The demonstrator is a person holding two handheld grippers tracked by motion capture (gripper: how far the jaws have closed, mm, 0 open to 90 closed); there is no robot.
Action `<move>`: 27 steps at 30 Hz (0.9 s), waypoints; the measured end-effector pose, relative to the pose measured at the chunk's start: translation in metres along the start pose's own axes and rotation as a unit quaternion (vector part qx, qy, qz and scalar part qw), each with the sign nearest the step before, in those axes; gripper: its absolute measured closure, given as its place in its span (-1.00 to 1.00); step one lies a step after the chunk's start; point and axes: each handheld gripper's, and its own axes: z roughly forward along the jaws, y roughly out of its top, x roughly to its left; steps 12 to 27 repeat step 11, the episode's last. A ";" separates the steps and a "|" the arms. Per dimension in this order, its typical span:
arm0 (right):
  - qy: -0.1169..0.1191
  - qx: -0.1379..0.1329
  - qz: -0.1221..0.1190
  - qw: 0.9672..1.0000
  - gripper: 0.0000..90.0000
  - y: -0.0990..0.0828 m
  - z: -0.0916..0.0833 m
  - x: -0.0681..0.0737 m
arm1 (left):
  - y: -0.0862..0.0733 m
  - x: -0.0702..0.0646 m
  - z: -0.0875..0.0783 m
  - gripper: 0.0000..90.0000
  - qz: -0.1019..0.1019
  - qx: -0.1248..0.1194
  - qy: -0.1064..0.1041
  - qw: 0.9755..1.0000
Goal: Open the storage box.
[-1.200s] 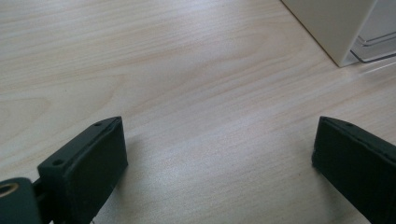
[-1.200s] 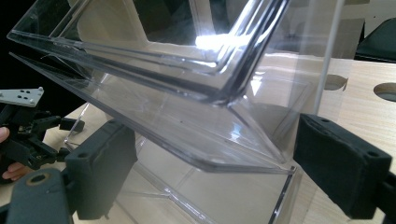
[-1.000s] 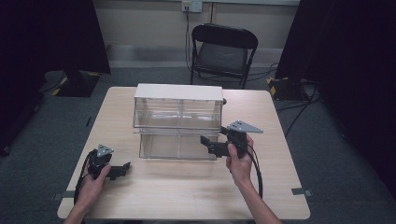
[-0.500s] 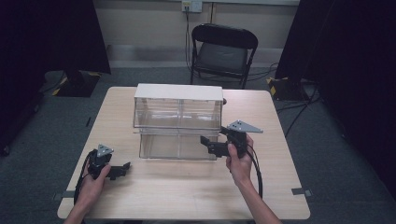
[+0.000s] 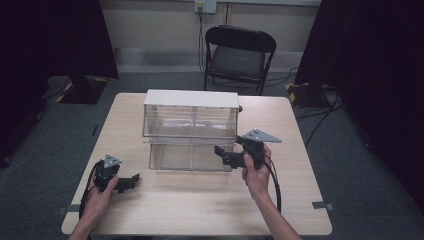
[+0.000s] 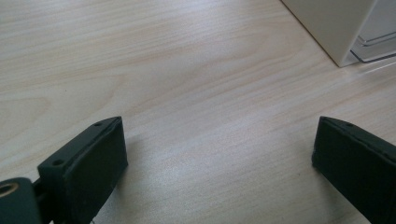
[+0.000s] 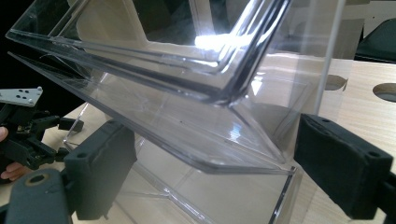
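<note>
A clear plastic drawer cabinet [image 5: 190,130] with a white top stands in the middle of the wooden table [image 5: 200,200]. Its lower drawer [image 5: 192,156] sits pulled forward. My right gripper [image 5: 224,154] is open at the lower drawer's right front corner [image 7: 280,163], one jaw on each side of that corner. My left gripper [image 5: 131,181] rests low on the table at the front left, open, with bare wood between its jaws [image 6: 219,154]. The cabinet's white side [image 6: 336,28] shows at the top right of the left gripper view.
A black folding chair [image 5: 239,52] stands behind the table. Dark curtains hang at both sides. Two round holes [image 7: 385,91] are cut in the tabletop beyond the cabinet. Cables trail from both grippers toward the front edge.
</note>
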 end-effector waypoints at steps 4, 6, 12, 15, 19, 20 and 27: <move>0.002 0.000 0.001 1.000 -0.73 0.000 0.000 0.000 | 0.000 0.000 0.000 -0.94 0.000 0.000 0.000 1.000; 0.001 -0.001 0.001 1.000 -0.73 0.000 0.000 0.000 | 0.000 0.000 0.000 -0.94 0.000 0.000 0.000 1.000; 0.001 0.000 0.002 1.000 -0.74 0.000 0.001 0.000 | 0.000 0.000 0.000 -0.94 0.000 0.000 0.000 1.000; 0.001 0.000 0.002 1.000 -0.74 0.000 0.001 0.000 | 0.000 0.000 0.000 -0.94 0.000 0.000 0.000 1.000; 0.001 0.000 0.002 1.000 -0.74 0.000 0.001 0.000 | 0.000 0.000 0.000 -0.94 0.000 0.000 0.000 1.000; 0.001 0.000 0.002 1.000 -0.74 0.000 0.001 0.000 | 0.000 0.000 0.000 -0.94 0.000 0.000 0.000 1.000; 0.001 0.000 0.002 1.000 -0.74 0.000 0.001 0.000 | 0.000 0.000 0.000 -0.94 0.000 0.000 0.000 1.000</move>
